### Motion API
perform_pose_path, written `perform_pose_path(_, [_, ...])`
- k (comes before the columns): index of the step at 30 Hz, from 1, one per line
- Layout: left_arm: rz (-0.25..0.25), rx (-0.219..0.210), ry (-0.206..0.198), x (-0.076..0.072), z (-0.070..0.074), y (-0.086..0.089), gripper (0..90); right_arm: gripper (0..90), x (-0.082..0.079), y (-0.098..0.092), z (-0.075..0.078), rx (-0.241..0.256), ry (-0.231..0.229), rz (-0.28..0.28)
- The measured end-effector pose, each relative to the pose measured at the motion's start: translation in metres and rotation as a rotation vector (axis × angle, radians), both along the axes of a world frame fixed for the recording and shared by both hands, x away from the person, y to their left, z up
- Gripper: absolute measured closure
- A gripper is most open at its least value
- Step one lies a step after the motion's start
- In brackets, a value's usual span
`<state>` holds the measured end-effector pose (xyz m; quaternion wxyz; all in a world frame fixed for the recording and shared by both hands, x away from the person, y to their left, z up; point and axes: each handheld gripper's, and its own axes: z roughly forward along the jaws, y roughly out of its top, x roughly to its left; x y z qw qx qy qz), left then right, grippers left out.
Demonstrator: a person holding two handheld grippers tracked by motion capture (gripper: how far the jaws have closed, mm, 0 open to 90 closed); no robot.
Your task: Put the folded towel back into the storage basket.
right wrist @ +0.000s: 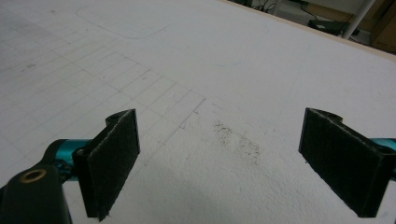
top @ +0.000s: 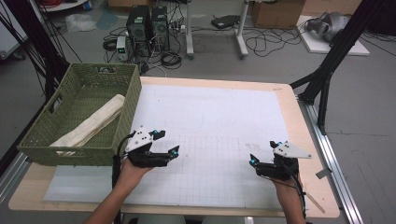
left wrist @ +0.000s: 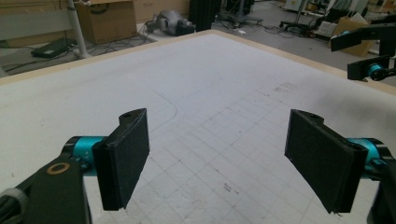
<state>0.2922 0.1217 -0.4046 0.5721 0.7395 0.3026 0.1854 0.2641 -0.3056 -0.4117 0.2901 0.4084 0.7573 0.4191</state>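
At the far left of the high view, at about 9 o'clock from the middle of the surface (top: 289,116), stands a green woven basket (top: 42,133) whose near right corner reaches down toward the left gripper. Inside it a rolled cream cloth (top: 91,123) lies slantwise, its upper end pointing to 1 o'clock and its lower end resting near the basket's near wall.

Just to the right of that near corner, at roughly 7 o'clock on the surface, the left gripper (top: 169,143) is held in the person's left hand (top: 133,170), its jaws spread wide and clasping nothing, aimed toward 3 o'clock. In the left gripper view the same gripper (left wrist: 217,161) hovers over a white mat (top: 215,121) ruled with a faint grid, the two black pads well apart and bare mat between them; the other gripper shows at 2 o'clock, far off near the wooden edge.

At about 5 o'clock on the surface the right gripper (top: 263,152) sits in the person's right hand (top: 287,186), pointing toward 9 o'clock, so the two grippers face each other, well apart. Its jaws also stand wide with nothing held. In the right gripper view the gripper (right wrist: 219,165) looks across the mat, where a smudge of dark specks (right wrist: 236,140) lies between the pads.
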Motion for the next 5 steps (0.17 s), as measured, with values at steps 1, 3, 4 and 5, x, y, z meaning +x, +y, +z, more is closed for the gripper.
perform_pose_path(1, [0.001,0.001,0.001,0.0005,-0.0008,0.0,22.2,11.7,0.0001,-0.0001,0.0001,0.003,0.001,0.002])
perform_pose_path(3, [0.005,0.003,0.008,0.0013,-0.002,0.0003,22.2,11.7,0.0002,-0.0002,0.0003,0.007,0.0,0.003])
perform_pose_path(4, [0.007,0.003,0.007,0.0016,-0.0022,0.0003,22.2,11.7,0.0002,-0.0002,0.0005,0.009,-0.002,0.004])
perform_pose_path(5, [0.009,0.001,0.009,0.0017,-0.0023,0.0003,22.3,11.7,0.0001,-0.0002,0.0006,0.012,-0.002,0.004])
